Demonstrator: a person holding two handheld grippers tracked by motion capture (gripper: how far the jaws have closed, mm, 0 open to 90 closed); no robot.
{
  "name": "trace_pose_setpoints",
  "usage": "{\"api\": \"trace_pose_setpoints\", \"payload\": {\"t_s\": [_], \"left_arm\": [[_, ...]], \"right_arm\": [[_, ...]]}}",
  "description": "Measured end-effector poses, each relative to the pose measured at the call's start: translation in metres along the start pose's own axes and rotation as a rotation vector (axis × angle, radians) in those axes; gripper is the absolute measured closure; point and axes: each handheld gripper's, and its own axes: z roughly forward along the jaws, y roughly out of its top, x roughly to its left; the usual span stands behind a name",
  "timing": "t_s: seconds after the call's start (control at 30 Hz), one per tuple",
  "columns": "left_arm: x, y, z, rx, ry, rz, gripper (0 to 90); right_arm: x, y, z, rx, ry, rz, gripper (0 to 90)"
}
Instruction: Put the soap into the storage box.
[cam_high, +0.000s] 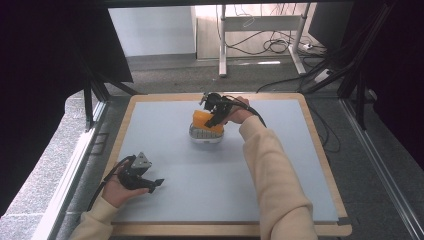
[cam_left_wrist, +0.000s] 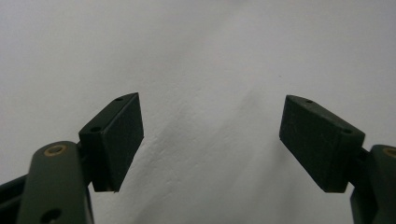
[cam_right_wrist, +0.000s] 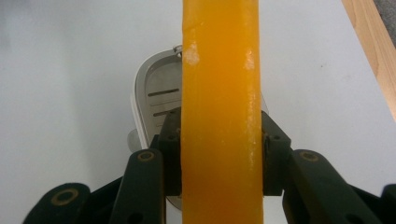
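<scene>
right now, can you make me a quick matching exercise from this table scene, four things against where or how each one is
Things:
1. left gripper
2. right gripper
3. orange bar
4. white soap dish

States:
A. clamped between two black jaws
B. lies on the grey mat under the bar
C. jaws apart, nothing between them
D. shut on the bar, above the dish

Pairs: 1-C, 2-D, 3-A, 4-B

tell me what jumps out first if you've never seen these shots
The bright orange soap bar, clamped in the right hand-held gripper just above a white slotted soap dish mid-table. At the near left edge of the pale grey mat, the left hand-held gripper rests open, holding nothing.
</scene>
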Motion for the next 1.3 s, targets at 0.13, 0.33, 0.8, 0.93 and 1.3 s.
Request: {"api": "trace_pose_setpoints", "payload": {"t_s": [0.13, 0.33, 0.8, 0.93, 1.3], "left_arm": [[0.000, 0.000, 0.001, 0.002, 0.000, 0.000, 21.8], [0.001, -0.001, 0.001, 0.004, 0.000, 0.000, 21.8], [0.002, -0.002, 0.001, 0.006, -0.002, -0.003, 21.8], [0.002, -0.002, 0.001, 0.007, -0.002, 0.006, 21.8], [0.001, -0.001, 0.001, 0.005, 0.002, 0.009, 21.9]], "right_arm": [[-0.002, 0.000, 0.003, 0.000, 0.008, -0.004, 61.6], [-0.002, 0.004, 0.010, 0.011, 0.029, -0.033, 61.6], [-0.003, 0.006, 0.024, 0.044, 0.048, -0.062, 61.4], [-0.004, 0.004, 0.027, 0.062, 0.037, -0.061, 61.1], [-0.003, 0.004, 0.011, -0.029, -0.018, -0.046, 42.2]]}}
